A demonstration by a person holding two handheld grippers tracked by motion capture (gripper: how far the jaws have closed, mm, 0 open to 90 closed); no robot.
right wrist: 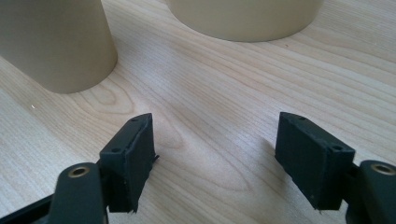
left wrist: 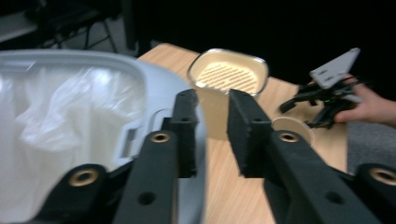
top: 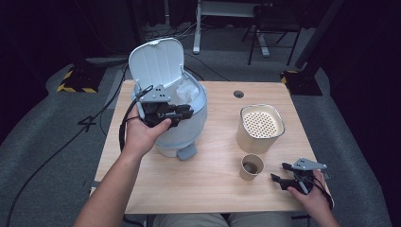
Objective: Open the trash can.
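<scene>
Pale blue-grey plastic pedal bin stands on the left part of the light wooden table, its hinged lid tipped up and back toward the far side, a white liner bag showing inside the open mouth. Its grey foot pedal juts from the base toward the near edge. The left gripper hangs over the bin's near rim, held in the left hand; in the left gripper view its jaws stand a narrow gap apart with nothing between them, one over the rim, the other past it.

Right of the bin lies a bare strip of tabletop, then a tall beige container with a perforated insert. Just near of that sits a small beige paper cup with something dark inside. The right gripper, in the right hand near the table's near right corner, points left at the cup with its jaws spread wide and empty, low over bare wood. A round cable hole lies near the far edge.
</scene>
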